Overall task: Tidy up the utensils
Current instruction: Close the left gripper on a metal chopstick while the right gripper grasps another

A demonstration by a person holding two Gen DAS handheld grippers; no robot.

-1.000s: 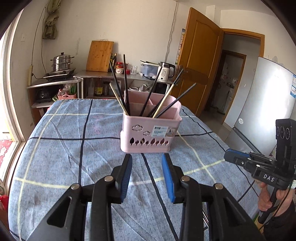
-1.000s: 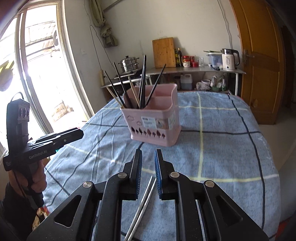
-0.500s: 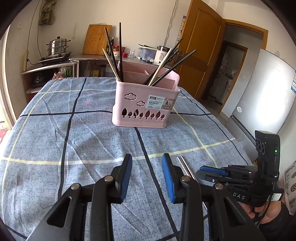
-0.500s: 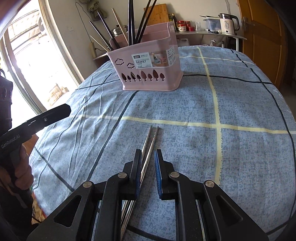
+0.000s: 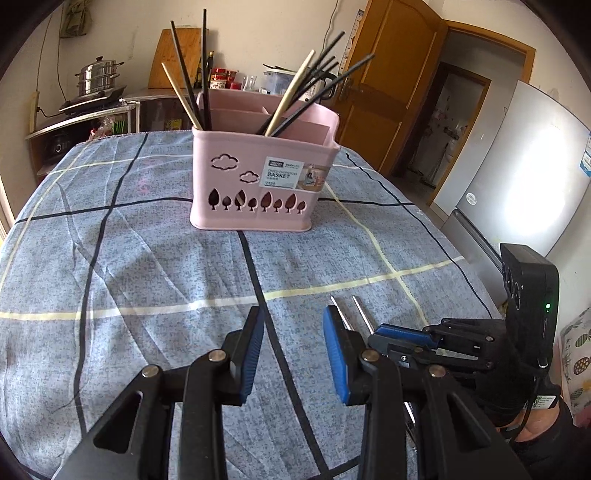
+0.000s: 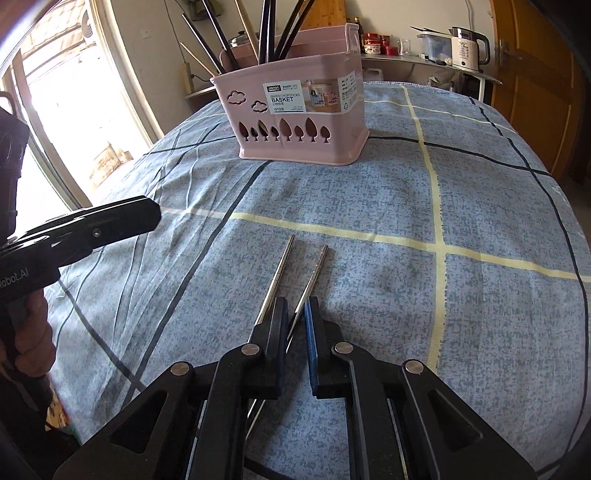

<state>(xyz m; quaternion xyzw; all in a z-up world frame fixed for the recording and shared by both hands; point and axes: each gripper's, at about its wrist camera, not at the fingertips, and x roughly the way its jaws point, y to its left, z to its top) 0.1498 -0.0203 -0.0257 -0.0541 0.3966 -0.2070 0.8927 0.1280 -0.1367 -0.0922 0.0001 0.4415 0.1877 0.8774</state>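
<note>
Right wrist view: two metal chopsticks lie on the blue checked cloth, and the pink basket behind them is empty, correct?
Not quite. The pink basket is not empty: the right wrist view shows several dark and wooden chopsticks standing in it. The two metal chopsticks do lie on the cloth.

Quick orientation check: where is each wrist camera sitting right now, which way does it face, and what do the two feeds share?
Left wrist: behind the left tool, angled down at the tablecloth toward the pink chopstick basket; the right tool and hand show at right.
Right wrist: behind the right tool, jaws closing around one of two metal chopsticks; the left tool and hand at left.
Shared: basket, metal chopsticks, tablecloth.
</note>
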